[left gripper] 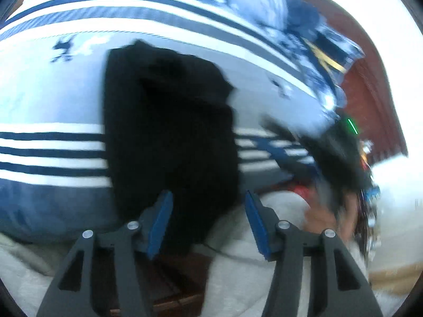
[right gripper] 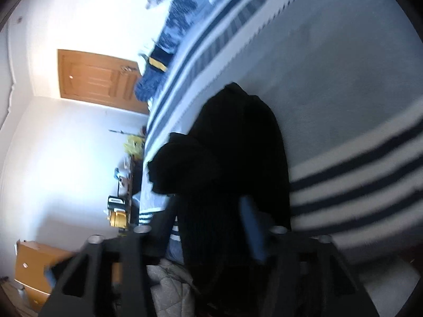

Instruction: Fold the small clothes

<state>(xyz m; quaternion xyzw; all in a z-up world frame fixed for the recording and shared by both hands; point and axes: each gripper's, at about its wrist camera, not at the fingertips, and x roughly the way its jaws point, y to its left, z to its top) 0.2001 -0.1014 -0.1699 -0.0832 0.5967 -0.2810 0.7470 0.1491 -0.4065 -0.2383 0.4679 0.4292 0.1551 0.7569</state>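
A black garment (left gripper: 169, 132) lies folded lengthwise on the blue-and-white striped bedspread (left gripper: 53, 100), its near end hanging over the bed edge. My left gripper (left gripper: 208, 198) is open just above that near end, blue pads either side of the cloth without holding it. In the right wrist view the same black garment (right gripper: 232, 153) fills the centre, bunched at its left. My right gripper (right gripper: 208, 211) is open with the cloth lying between its fingers; the blue pad (right gripper: 253, 227) of the right finger shows, the left finger is dark against the cloth.
The right gripper and hand (left gripper: 330, 163) blur at the right of the left wrist view. A grey quilted cover (left gripper: 264, 237) lies below the bed edge. A wooden door (right gripper: 97, 79), a cluttered side table (right gripper: 124, 174) and a cardboard box (right gripper: 34, 269) stand left of the bed.
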